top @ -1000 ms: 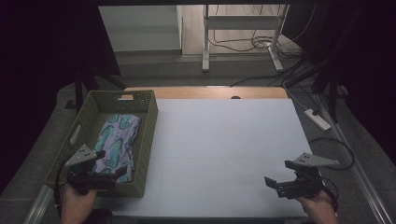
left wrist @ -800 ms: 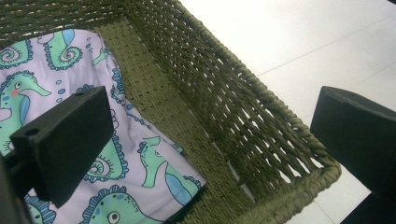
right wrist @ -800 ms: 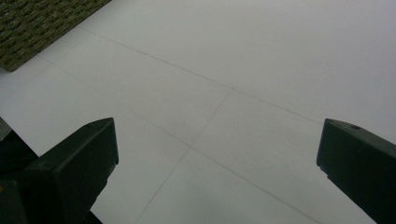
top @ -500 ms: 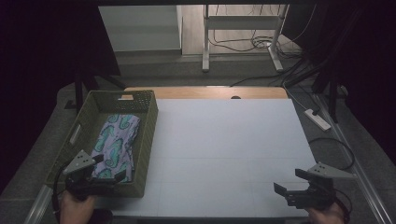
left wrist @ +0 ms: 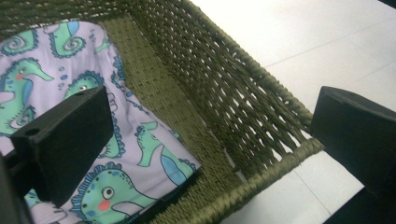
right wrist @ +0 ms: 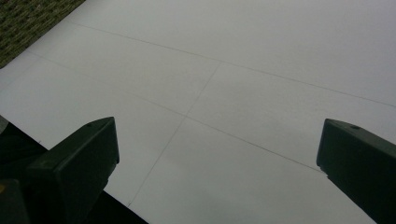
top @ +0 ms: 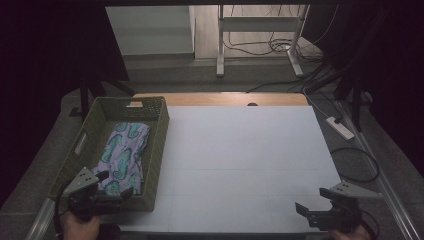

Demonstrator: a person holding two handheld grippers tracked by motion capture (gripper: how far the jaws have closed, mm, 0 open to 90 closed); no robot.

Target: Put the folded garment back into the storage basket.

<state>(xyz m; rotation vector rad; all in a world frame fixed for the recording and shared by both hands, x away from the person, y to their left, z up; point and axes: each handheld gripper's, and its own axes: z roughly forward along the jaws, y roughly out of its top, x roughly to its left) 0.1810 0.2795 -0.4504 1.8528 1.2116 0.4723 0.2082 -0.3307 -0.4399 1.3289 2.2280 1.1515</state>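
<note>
Over the basket (top: 152, 150) corner, left tongs (top: 112, 192) spread above seahorse-print cloth (top: 122, 155), right tongs (top: 312, 207) spread, seemingly no readable writing.

My left gripper (top: 114, 196) is hovering with jaws spread across the near corner of the basket (top: 159, 145); its woven wall is standing between them, blocking any sideways sweep. My right gripper (top: 314, 212) is hanging wide over the bare white tabletop (top: 245, 160), facing open room.

Near end of the seahorse cloth (top: 121, 155) behind the left tool (top: 111, 191)
</note>
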